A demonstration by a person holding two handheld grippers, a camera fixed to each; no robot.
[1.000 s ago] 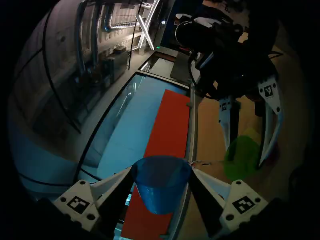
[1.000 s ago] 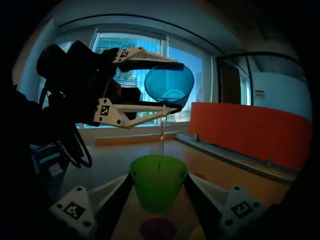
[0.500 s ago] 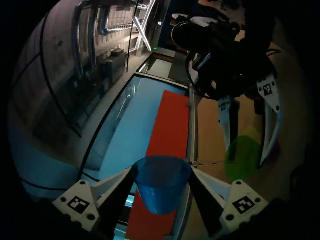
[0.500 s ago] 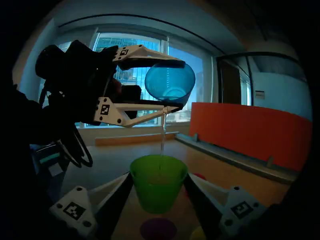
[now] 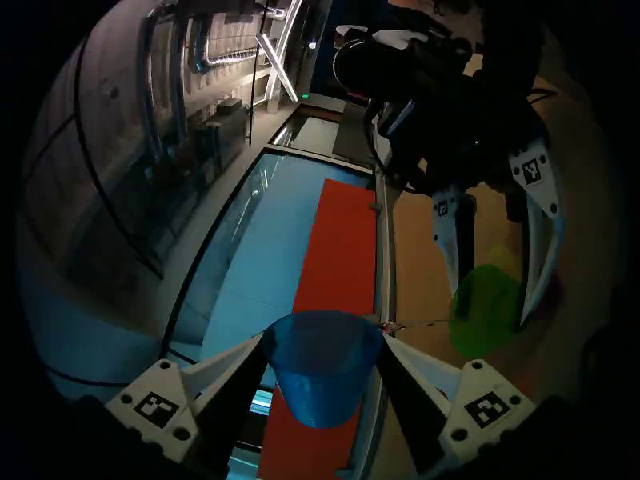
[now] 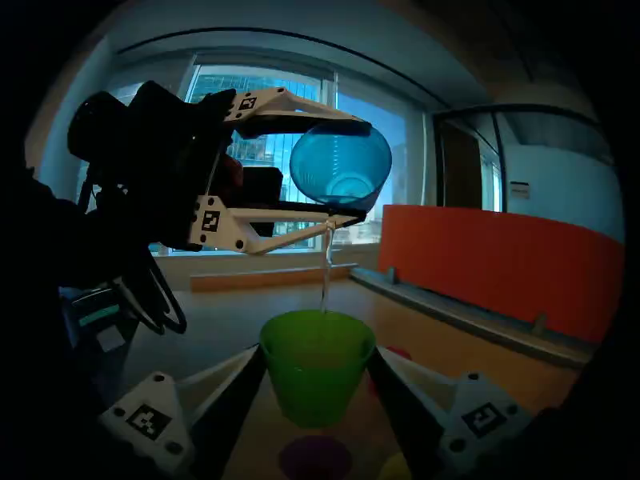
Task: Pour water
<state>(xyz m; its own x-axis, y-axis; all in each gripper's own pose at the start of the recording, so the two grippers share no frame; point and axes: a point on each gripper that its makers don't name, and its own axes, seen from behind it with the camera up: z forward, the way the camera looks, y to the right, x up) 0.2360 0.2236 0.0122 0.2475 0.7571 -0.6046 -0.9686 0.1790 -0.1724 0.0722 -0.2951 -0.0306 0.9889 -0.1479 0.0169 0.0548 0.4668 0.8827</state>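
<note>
1. My left claw (image 5: 322, 346) is clamped on the blue cup (image 5: 324, 388), one finger pressing each side.
2. In the right gripper view I see that claw rolled onto its side, with one finger above the cup and one below. The cup's mouth is tipped sideways and down.
3. My right claw (image 6: 318, 356) grips the green cup (image 6: 318, 388) upright, both fingers against its walls.
4. The left claw sits higher than the right, its tips nearly over the right claw's tips.
5. In the left gripper view, the right claw's fingers flank the green cup.
6. The hand behind the left claw is too dark to make out.
</note>
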